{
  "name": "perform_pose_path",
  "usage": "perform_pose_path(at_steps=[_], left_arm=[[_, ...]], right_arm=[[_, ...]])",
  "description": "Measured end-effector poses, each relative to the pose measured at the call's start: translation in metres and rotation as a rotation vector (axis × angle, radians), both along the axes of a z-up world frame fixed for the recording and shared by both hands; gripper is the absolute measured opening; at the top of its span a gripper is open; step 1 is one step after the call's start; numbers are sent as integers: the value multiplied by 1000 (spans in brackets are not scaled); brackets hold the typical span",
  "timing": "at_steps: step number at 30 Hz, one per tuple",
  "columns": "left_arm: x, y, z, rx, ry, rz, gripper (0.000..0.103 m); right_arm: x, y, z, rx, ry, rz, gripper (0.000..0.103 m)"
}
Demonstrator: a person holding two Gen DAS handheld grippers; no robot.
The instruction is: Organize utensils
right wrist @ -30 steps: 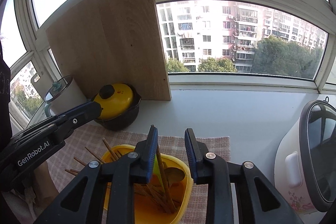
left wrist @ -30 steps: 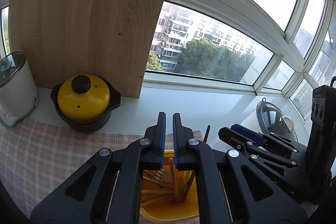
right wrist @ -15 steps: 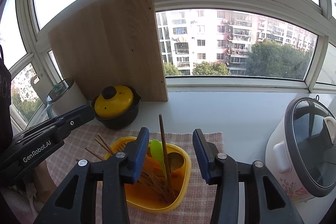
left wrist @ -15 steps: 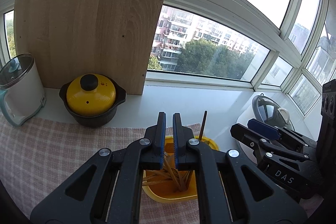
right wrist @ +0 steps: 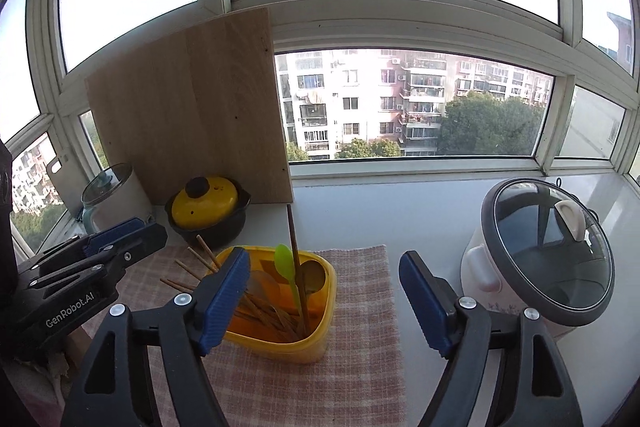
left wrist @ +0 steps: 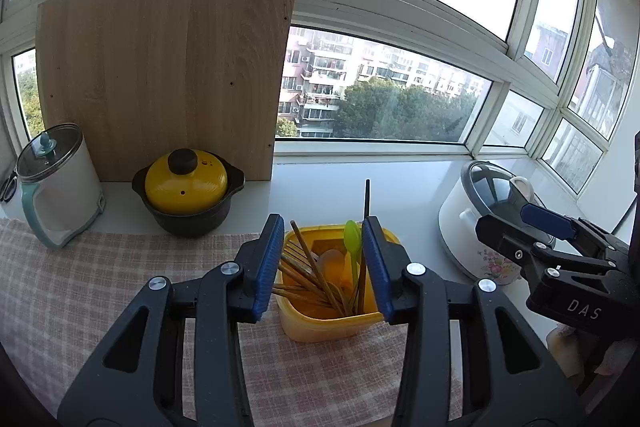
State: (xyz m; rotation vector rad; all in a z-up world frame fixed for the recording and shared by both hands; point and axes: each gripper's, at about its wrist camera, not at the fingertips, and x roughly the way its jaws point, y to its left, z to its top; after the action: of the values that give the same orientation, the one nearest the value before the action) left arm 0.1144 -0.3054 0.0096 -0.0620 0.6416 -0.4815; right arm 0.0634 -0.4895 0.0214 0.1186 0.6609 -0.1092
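A yellow holder (left wrist: 332, 323) (right wrist: 316, 339) stands on the checked cloth (left wrist: 80, 299) (right wrist: 360, 379). In it stand several wooden chopsticks (left wrist: 308, 279) (right wrist: 260, 311), a green spoon (left wrist: 352, 239) (right wrist: 286, 263), a dark chopstick (left wrist: 366, 199) (right wrist: 293, 239) and a wooden spoon (right wrist: 314, 277). My left gripper (left wrist: 324, 263) is open and empty, just in front of and above the holder. My right gripper (right wrist: 324, 295) is wide open and empty, a little in front of the holder. Each gripper shows in the other's view, the right one (left wrist: 536, 227) and the left one (right wrist: 108, 247).
A yellow-lidded black pot (left wrist: 188, 191) (right wrist: 208, 211) and a white kettle (left wrist: 56, 187) (right wrist: 112, 199) stand at the back left before a leaning wooden board (left wrist: 168, 67) (right wrist: 192, 107). A white rice cooker (left wrist: 488, 219) (right wrist: 544, 259) stands at the right on the sill.
Both grippers have pulled back and up from the holder and opened: the left from shut, the right wider. The dark chopstick now stands free in the holder.
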Motion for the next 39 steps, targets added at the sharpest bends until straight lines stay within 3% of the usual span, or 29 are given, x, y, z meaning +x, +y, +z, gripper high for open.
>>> perform_pose_path(at_steps=[1, 3, 4, 7, 9, 13, 16, 29, 39], left_arm=[[-6, 1, 1, 9, -10, -2, 42], [-17, 5, 4, 20, -18, -14, 61], [-23, 7, 5, 19, -21, -21, 65], [-40, 12, 7, 33, -36, -30, 68], [-50, 15, 7, 56, -43, -43, 80], [-67, 21, 11, 76, -56, -61, 85], [-76, 26, 14, 82, -57, -55, 100], [-95, 44, 18, 104, -70, 47, 103], [-95, 46, 14, 120, -74, 52, 103]], right_arm=[[-5, 1, 2, -1, -6, -5, 87], [-14, 2, 6, -4, -15, -22, 90], [-18, 3, 8, -10, -20, -33, 92], [-31, 6, 12, -30, -42, -58, 97], [-40, 9, 14, -38, -52, -68, 101], [-54, 15, 18, -50, -76, -84, 103], [-62, 17, 20, -49, -90, -103, 103], [-84, 23, 14, -62, -99, -163, 103], [-87, 24, 7, -57, -91, -182, 103]])
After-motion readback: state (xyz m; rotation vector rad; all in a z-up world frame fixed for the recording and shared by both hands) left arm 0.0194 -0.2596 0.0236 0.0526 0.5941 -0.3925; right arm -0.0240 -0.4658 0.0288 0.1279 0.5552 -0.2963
